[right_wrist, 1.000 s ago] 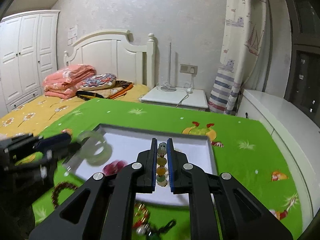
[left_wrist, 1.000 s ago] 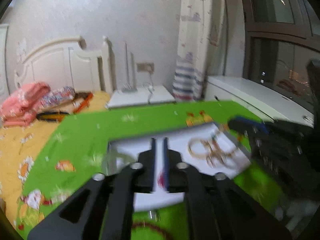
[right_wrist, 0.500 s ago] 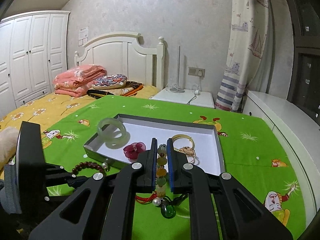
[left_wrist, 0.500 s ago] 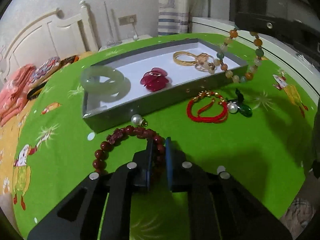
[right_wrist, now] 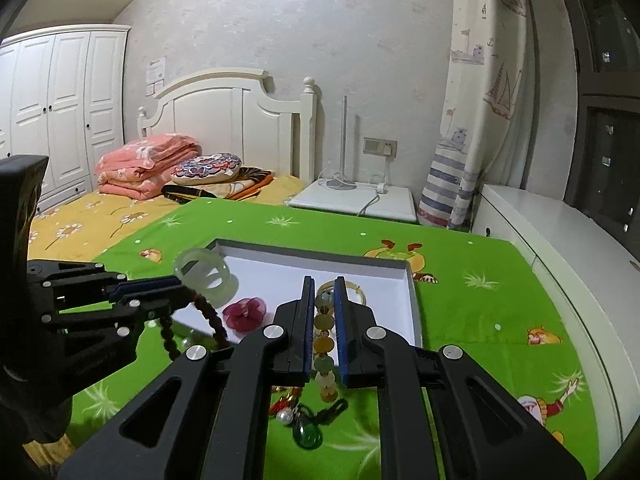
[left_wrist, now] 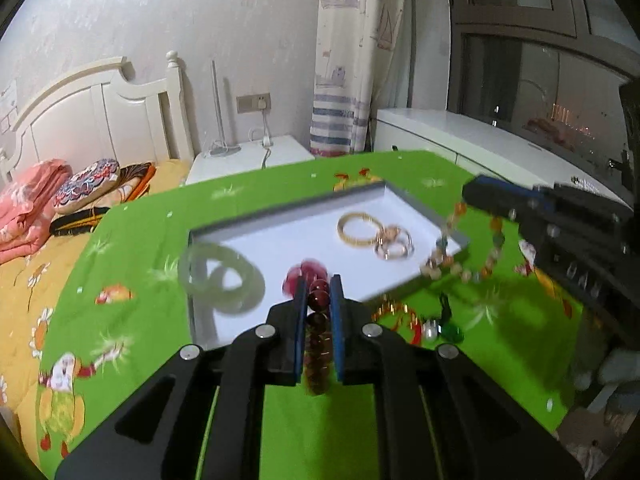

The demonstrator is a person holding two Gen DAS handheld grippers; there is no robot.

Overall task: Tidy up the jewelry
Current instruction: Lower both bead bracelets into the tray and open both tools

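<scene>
Green cartoon-print cloth [right_wrist: 480, 312] covered the work surface, with a bed and white headboard behind it. On that cloth sat the shallow grey tray [left_wrist: 404, 196], white inside, and everything below is placed against it.

Your left gripper [left_wrist: 318, 296] had its jaws nearly together on the dark red bead bracelet [left_wrist: 316, 340]; the loop hung down between the pads, just over the tray's near-left corner. In the right wrist view the same gripper [right_wrist: 160, 286] came in from the tray's left side with the bracelet [right_wrist: 208, 316] dangling below the tips.

Your right gripper [right_wrist: 324, 320] was likewise pinched narrow, on the multicoloured bead strand [right_wrist: 325, 344], which hung straight down, long axis vertical, just outside the tray's near edge. From the left view that strand [left_wrist: 464, 248] hung at the tray's right corner, blurred.

Already inside the tray: pale green bangle [left_wrist: 222, 280] at the left end, red flower piece [right_wrist: 245, 312] near the middle, gold bangles [left_wrist: 374, 234] toward the right.

Outside the near edge lay a red cord bracelet [left_wrist: 400, 320] and a green drop pendant [right_wrist: 307, 436].

Judgement: both loads lay short of the white floor. The left was nearer; each needed carrying forward over the rim.
</scene>
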